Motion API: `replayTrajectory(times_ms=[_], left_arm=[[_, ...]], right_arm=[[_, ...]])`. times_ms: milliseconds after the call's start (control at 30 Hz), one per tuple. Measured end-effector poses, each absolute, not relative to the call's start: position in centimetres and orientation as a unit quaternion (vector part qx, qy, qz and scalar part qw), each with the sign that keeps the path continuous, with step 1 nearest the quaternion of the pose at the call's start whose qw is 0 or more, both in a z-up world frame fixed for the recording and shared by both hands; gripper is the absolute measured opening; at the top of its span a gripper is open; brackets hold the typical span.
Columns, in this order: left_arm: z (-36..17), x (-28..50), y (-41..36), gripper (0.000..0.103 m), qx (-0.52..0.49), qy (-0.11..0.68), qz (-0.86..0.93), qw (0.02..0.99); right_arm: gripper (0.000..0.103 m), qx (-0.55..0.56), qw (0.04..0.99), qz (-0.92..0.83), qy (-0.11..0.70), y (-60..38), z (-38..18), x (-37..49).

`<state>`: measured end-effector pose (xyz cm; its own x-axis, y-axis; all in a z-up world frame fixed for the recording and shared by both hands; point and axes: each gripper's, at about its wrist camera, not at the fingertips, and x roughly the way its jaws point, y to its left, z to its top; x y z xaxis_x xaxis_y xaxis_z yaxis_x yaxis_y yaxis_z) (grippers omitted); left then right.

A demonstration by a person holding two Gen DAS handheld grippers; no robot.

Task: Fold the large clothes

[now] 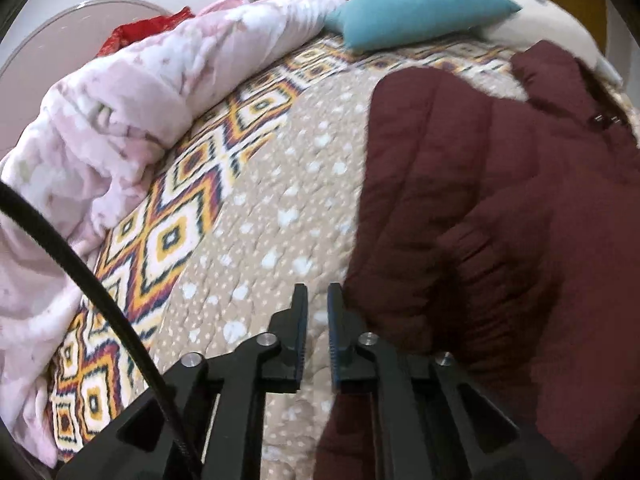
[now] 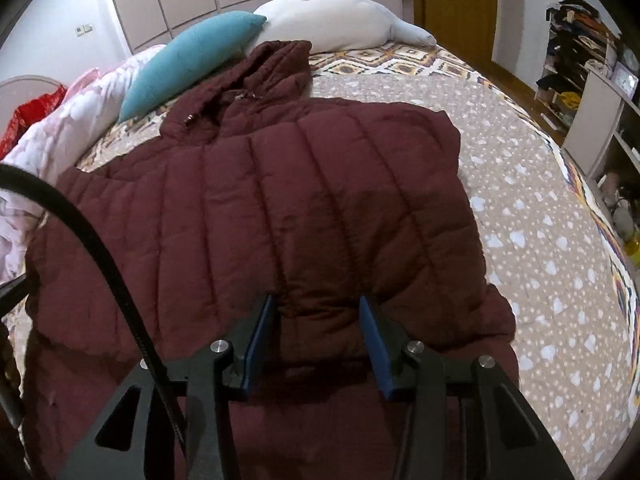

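Note:
A dark maroon quilted hooded jacket (image 2: 280, 208) lies on the bed, hood toward the pillows, with a side folded over the body. My right gripper (image 2: 319, 312) is open, its blue pads straddling a puffy fold of the jacket near its lower part, not clamped. In the left wrist view the jacket (image 1: 500, 208) fills the right side. My left gripper (image 1: 317, 300) is almost shut with a narrow gap, holds nothing, and hovers over the bedspread just left of the jacket's edge.
The bed has a beige spotted quilt (image 1: 280, 200) with a diamond-patterned border. A pink duvet (image 1: 100, 132) is bunched along the left. A teal pillow (image 2: 192, 56) and a white plush pillow (image 2: 340, 20) lie at the head. Shelves (image 2: 592, 80) stand at the right.

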<state>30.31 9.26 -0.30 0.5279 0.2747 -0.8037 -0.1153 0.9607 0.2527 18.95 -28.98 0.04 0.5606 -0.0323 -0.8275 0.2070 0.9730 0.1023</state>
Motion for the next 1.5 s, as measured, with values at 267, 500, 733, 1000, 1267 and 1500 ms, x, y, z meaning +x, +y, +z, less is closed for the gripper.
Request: replayTrajectory(times_ms=[267,500,733,1000,1267,1500], left_arm=[[1.6,24.0,10.4,0.040,-0.021,0.460,0.077,0.884],[0.6,18.1,7.9,0.067,-0.031,0.455,0.035,0.889],[-2.0,17.6,7.8,0.093,-0.010,0.437,0.040,0.898],[-2.5,18.1,9.2,0.099,-0.055,0.436,0.012,0.898],[-2.6,18.2,9.8,0.100,-0.076,0.430,-0.004,0.899],[-2.5,17.9,10.0,0.100,-0.088,0.424,-0.010,0.901]], right_arm=[[0.050,0.097,0.862,-0.070,0.493,-29.3,1.9,19.4],[0.050,0.061,0.883,-0.063,0.462,-26.7,9.0,17.2],[0.064,-0.023,0.905,-0.082,0.416,-23.3,18.3,19.7],[0.064,-0.010,0.892,-0.112,0.438,-22.2,17.6,28.6],[0.064,-0.039,0.868,-0.154,0.470,-22.7,8.8,38.7],[0.064,-0.016,0.868,-0.197,0.456,-25.4,5.3,46.1]])
